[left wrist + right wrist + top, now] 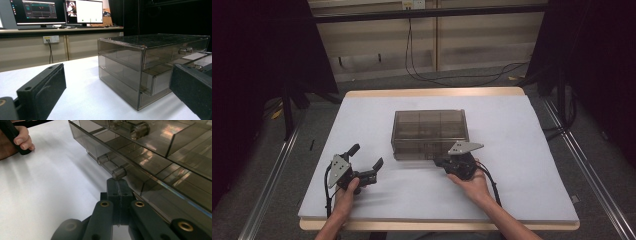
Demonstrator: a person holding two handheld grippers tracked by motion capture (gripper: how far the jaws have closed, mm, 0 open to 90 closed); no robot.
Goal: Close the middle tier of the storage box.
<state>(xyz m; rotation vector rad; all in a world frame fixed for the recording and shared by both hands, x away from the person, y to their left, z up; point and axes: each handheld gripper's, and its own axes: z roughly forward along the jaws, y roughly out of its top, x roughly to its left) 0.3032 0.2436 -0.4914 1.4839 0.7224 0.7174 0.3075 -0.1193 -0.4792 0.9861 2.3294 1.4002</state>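
A smoky see-through drawer box (429, 132) stands in the middle of the white table (522, 165). Its lower drawer (152, 83) sticks out a little from the front. My right gripper (438, 161) lies low against the box's front edge, jaws pressed together. In the right gripper view its tips (118, 183) sit right under the near end of the lower drawer's handle (110, 165); whether they pinch it I cannot tell. My left gripper (367, 156) rests to the left of the box, open and with nothing in it, its pads (43, 91) wide apart.
Monitors (61, 11) stand on a desk beyond the table, with a wall socket (51, 39) below. Cables (462, 75) run over the floor behind the table. The person's left hand (21, 140) grips its tool at the top left of the right gripper view.
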